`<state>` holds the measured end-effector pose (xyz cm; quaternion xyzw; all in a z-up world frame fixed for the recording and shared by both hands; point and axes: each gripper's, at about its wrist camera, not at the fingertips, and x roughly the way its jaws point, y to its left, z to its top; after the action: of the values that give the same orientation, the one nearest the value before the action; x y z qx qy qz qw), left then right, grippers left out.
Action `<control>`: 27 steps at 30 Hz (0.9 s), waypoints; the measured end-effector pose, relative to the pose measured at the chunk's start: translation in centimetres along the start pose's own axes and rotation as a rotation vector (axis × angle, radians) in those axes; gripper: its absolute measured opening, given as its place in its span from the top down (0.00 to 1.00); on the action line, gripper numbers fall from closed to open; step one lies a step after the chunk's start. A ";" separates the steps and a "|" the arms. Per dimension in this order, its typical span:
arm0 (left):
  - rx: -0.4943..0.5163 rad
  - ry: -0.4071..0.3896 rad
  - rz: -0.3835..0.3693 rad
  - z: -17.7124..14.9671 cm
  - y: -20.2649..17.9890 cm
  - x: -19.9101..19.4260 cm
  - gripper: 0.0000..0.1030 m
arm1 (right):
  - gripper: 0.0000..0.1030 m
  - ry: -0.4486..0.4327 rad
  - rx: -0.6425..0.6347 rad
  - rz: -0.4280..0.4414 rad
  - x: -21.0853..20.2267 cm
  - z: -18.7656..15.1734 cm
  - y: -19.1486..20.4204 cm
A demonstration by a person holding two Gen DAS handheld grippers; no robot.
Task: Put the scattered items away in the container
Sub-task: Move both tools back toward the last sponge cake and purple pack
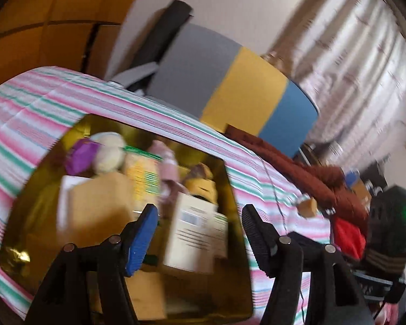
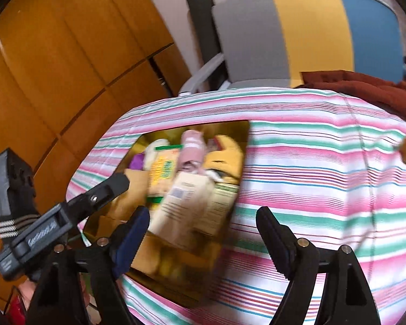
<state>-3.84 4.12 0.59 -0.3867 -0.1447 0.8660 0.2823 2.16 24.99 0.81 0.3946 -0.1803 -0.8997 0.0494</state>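
A gold container (image 1: 13, 257) sits on the striped tablecloth (image 1: 27, 103), packed with items: a white barcoded box (image 1: 195, 224), a tan box (image 1: 100, 203), a cream plush (image 1: 109, 151), a purple item (image 1: 81, 154) and a pink one (image 1: 167, 162). My left gripper (image 1: 200, 214) hovers over its near right part, open and empty. The right wrist view shows the same container (image 2: 230, 127), with my right gripper (image 2: 204, 214) open and empty over its near right corner. One of my left gripper's fingers (image 2: 113, 185) reaches in from the left. A small tan block (image 1: 308, 207) lies loose on the cloth.
A chair with a grey, yellow and blue back (image 1: 230, 89) stands behind the table. A rust-brown garment (image 1: 297, 168) is draped at the table's far right edge. Wooden cabinets (image 2: 54, 67) stand to the left and a curtain (image 1: 352, 40) hangs behind. A thin cable crosses the cloth.
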 end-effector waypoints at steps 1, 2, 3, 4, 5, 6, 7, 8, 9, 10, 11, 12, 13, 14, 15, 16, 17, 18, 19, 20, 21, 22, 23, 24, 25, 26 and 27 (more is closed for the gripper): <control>0.018 0.015 -0.014 -0.3 -0.9 0.3 0.36 | 0.21 -0.004 0.013 -0.010 -0.5 -0.1 -0.8; 0.034 0.030 -0.021 -0.6 -1.7 0.7 0.36 | 0.20 -0.008 0.024 -0.020 -1.1 -0.3 -1.7; 0.049 0.044 -0.029 -0.8 -2.5 1.0 0.36 | 0.20 -0.011 0.036 -0.031 -1.4 -0.3 -2.4; 0.062 0.055 -0.041 -1.1 -3.2 1.3 0.36 | 0.20 -0.013 0.052 -0.044 -1.8 -0.4 -3.3; 0.070 0.063 -0.049 -1.3 -3.7 1.4 0.36 | 0.20 -0.014 0.070 -0.058 -2.2 -0.5 -4.2; 0.084 0.077 -0.056 -1.7 -4.5 1.8 0.36 | 0.20 -0.016 0.086 -0.071 -2.6 -0.7 -5.1; 0.095 0.093 -0.064 -2.1 -5.3 2.1 0.36 | 0.20 -0.016 0.099 -0.084 -3.0 -0.8 -5.9; 0.104 0.108 -0.077 -2.3 -6.0 2.5 0.36 | 0.20 -0.017 0.117 -0.102 -3.5 -0.9 -6.9; 0.113 0.120 -0.087 -2.7 -6.4 2.7 0.36 | 0.20 -0.018 0.137 -0.120 -4.1 -1.0 -8.1; 0.121 0.131 -0.092 -2.9 -6.8 2.9 0.36 | 0.20 -0.020 0.160 -0.139 -4.7 -1.1 -9.5; 0.137 0.144 -0.098 -3.3 -7.6 3.2 0.36 | 0.20 -0.024 0.178 -0.153 -5.2 -1.1 -10.4; 0.147 0.151 -0.106 -3.6 -8.1 3.3 0.36 | 0.20 -0.032 0.202 -0.172 -6.0 -1.1 -11.8; 0.162 0.160 -0.116 -3.9 -8.8 3.5 0.36 | 0.20 -0.042 0.227 -0.196 -6.9 -1.1 -13.3; 0.171 0.166 -0.119 -4.1 -9.2 3.6 0.36 | 0.20 -0.051 0.246 -0.216 -7.7 -1.0 -14.5; 0.191 0.178 -0.126 -4.4 -10.1 3.9 0.36 | 0.20 -0.062 0.266 -0.241 -8.6 -1.0 -15.9; 0.200 0.184 -0.131 -4.6 -10.5 4.1 0.36 | 0.20 -0.073 0.286 -0.269 -9.6 -0.9 -17.4; 0.212 0.193 -0.138 -4.9 -11.0 4.2 0.36 | 0.20 -0.080 0.299 -0.291 -10.3 -0.8 -18.4; 0.225 0.204 -0.142 -5.2 -11.7 4.5 0.36 | 0.20 -0.087 0.314 -0.320 -11.2 -0.6 -19.8; 0.233 0.212 -0.145 -5.4 -12.2 4.6 0.36 | 0.20 -0.096 0.330 -0.352 -12.1 -0.4 -21.4; 0.241 0.221 -0.151 -5.6 -12.7 4.8 0.36 | 0.20 -0.103 0.345 -0.380 -12.8 -0.2 -22.7; 0.248 0.231 -0.159 -5.9 -13.3 5.1 0.36 | 0.20 -0.109 0.363 -0.415 -13.6 0.0 -24.2; 0.256 0.242 -0.162 -6.1 -13.9 5.4 0.36 | 0.20 -0.116 0.381 -0.463 -14.5 0.2 -26.0; 0.265 0.251 -0.166 -6.4 -14.3 5.6 0.36 | 0.20 -0.118 0.395 -0.500 -15.1 0.3 -27.2; 0.274 0.260 -0.171 -6.7 -14.7 5.8 0.36 | 0.20 -0.109 0.420 -0.550 -15.7 0.4 -29.1; 0.280 0.265 -0.172 -6.9 -15.0 5.9 0.36 | 0.20 -0.096 0.440 -0.582 -16.1 0.4 -30.6; 0.290 0.276 -0.171 -7.2 -15.5 6.1 0.36 | 0.20 -0.079 0.463 -0.616 -16.3 0.4 -32.2; 0.296 0.284 -0.170 -7.4 -15.8 6.4 0.36 | 0.20 -0.056 0.486 -0.645 -16.5 0.3 -33.9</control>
<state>4.23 20.83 -0.67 -0.4456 -0.0070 0.7876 0.4255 15.04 60.42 0.06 0.4064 -0.2559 -0.8105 -0.3352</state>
